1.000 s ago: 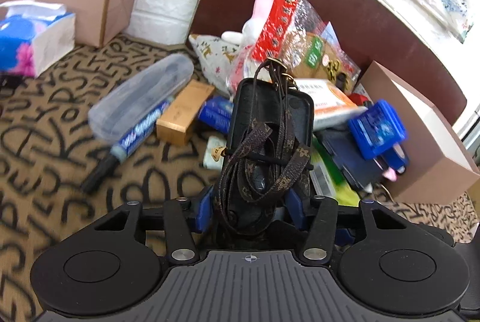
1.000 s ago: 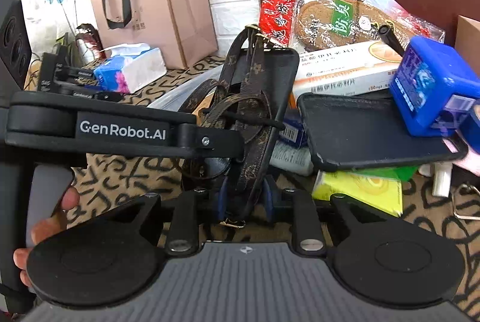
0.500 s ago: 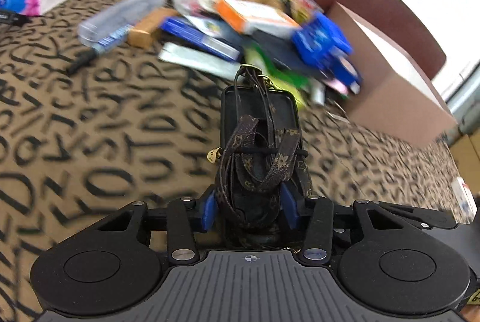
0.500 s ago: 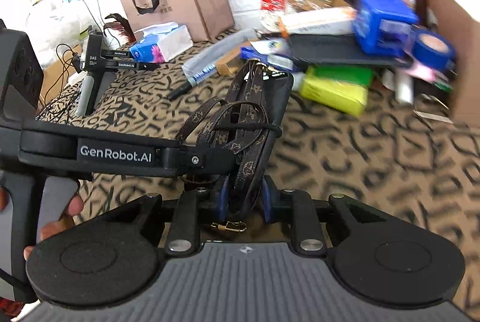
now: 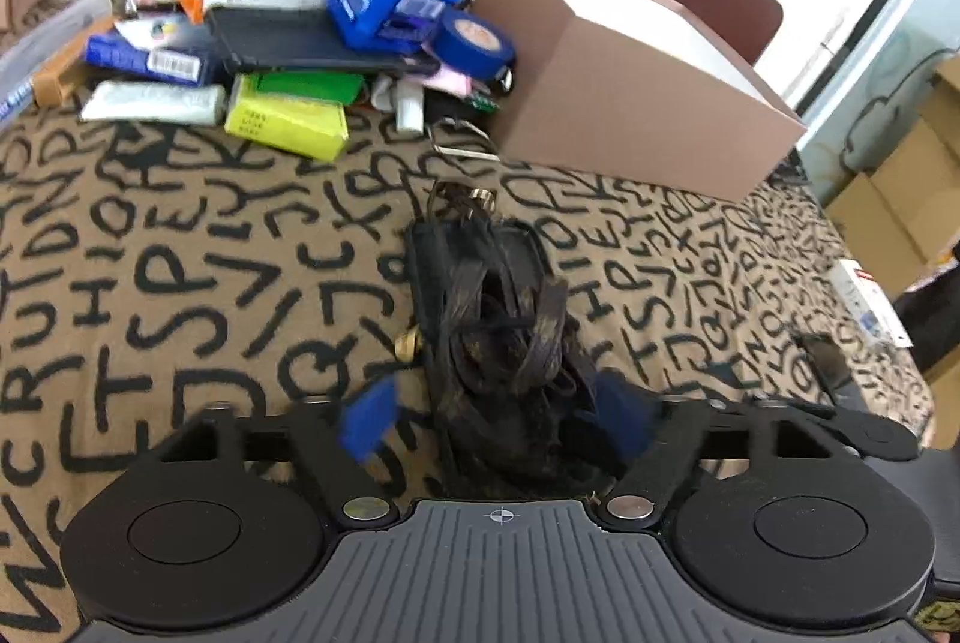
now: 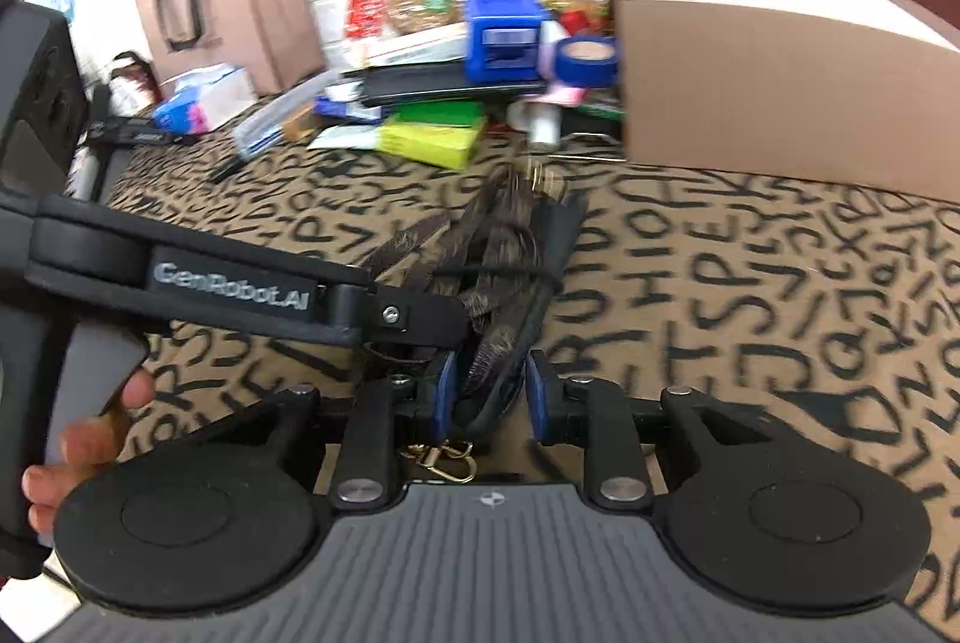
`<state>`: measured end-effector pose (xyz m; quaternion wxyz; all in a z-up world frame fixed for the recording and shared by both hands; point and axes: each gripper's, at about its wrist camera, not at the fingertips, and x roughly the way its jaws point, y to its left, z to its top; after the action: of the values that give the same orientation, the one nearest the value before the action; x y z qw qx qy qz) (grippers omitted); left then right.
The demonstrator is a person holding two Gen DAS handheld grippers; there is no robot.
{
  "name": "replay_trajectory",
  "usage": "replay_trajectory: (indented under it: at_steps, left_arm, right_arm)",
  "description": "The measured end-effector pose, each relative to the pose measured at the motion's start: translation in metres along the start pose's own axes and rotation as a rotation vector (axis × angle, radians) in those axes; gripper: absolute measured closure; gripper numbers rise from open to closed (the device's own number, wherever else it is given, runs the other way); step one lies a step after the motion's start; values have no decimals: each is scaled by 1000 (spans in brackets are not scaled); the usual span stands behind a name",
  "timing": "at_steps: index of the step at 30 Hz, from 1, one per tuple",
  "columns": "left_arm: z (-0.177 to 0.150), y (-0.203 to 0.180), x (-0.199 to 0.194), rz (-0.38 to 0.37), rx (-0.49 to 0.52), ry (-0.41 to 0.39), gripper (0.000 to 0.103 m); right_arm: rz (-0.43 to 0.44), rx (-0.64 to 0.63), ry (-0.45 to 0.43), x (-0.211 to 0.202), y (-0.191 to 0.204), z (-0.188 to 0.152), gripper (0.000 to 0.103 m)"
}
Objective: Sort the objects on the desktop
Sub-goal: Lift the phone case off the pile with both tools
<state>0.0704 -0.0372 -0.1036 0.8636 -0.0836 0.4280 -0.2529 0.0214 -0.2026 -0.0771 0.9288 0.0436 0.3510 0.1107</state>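
Observation:
A black phone case wrapped in a brown patterned strap [image 5: 480, 295] lies low over the letter-print cloth, blurred by motion. My left gripper [image 5: 495, 418] has its blue pads spread well clear of the case on both sides, and its jaws are opening. In the right wrist view the case [image 6: 540, 247] points away from me, and my right gripper [image 6: 489, 391] grips its near end between narrow pads; those jaws are easing open a little. A gold clasp [image 6: 444, 460] hangs below the pads. The left gripper's arm [image 6: 228, 286] crosses in from the left, held by a hand [image 6: 90, 439].
A brown cardboard box [image 5: 630, 103] stands beyond the case to the right. A pile to its left holds a blue box [image 5: 390, 1], a blue tape roll [image 5: 474, 40] and a yellow-green packet [image 5: 288, 124]. A paper bag [image 6: 240, 1] and tissue box [image 6: 204, 100] sit far left.
Both grippers carried the case back from the pile over the patterned cloth. The left pads, shut on the case before, have sprung wide apart. The right pads stay close on it.

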Motion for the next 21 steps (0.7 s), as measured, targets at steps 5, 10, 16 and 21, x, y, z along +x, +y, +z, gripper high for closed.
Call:
replay_trajectory:
  at_steps: [5, 10, 16, 21]
  left_arm:
    - [5, 4, 9, 19, -9, 27, 15]
    - [9, 3, 14, 9, 9, 36, 37]
    - [11, 0, 16, 15, 21, 46, 35]
    - [11, -8, 22, 49, 39, 41, 33]
  right_arm:
    - [3, 33, -12, 7, -5, 1, 69]
    - [7, 63, -11, 17, -8, 1, 69]
    - [21, 57, 3, 19, -9, 4, 72]
    - [33, 76, 4, 22, -12, 3, 70]
